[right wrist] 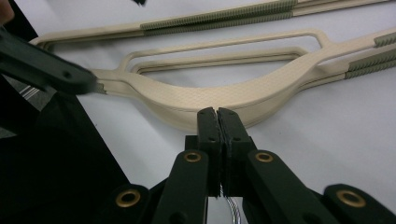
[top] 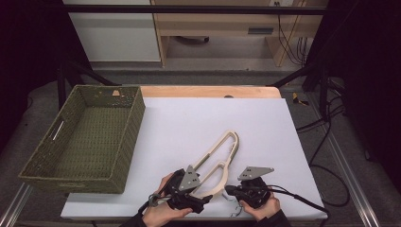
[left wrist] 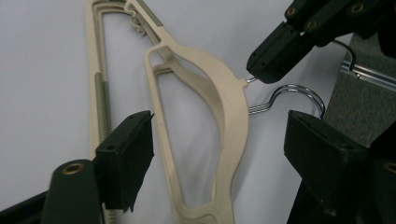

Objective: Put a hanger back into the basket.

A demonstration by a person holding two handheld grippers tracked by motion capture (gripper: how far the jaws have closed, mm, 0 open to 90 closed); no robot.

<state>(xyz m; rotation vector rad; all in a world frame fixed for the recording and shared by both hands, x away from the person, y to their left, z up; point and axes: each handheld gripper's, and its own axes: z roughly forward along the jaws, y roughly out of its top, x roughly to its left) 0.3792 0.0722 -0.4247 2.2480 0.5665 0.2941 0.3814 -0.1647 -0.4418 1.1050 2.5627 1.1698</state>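
Cream plastic coat hangers [top: 219, 162], apparently two stacked with chrome wire hooks, lie flat on the white sheet near the front edge of the counter [top: 198, 118], their long arms running up and away toward the middle of the sheet; olive ribbed grip strips line the arms, and the curved shoulder has a fine textured face in the right gripper view [right wrist: 219, 95]. How many hangers make up the stack is hard to say for sure, since the arms overlap. In the high view the hooks are mostly hidden under the right gripper [top: 233, 190], and the hangers' near end is covered by the left gripper [top: 201, 184]. In the left gripper view one chrome hook [left wrist: 292, 95] curls clear on the sheet, while a second wire disappears into the tips of the right gripper [left wrist: 257, 74], whose jaws are pressed together on it at the hanger's neck. The left gripper [left wrist: 219, 140] has its jaws apart, straddling the hanger's shoulder without pressing it. A large olive-green woven rectangular basket [top: 130, 137] stands well apart at the counter's left side, nothing lying between it and the hangers.
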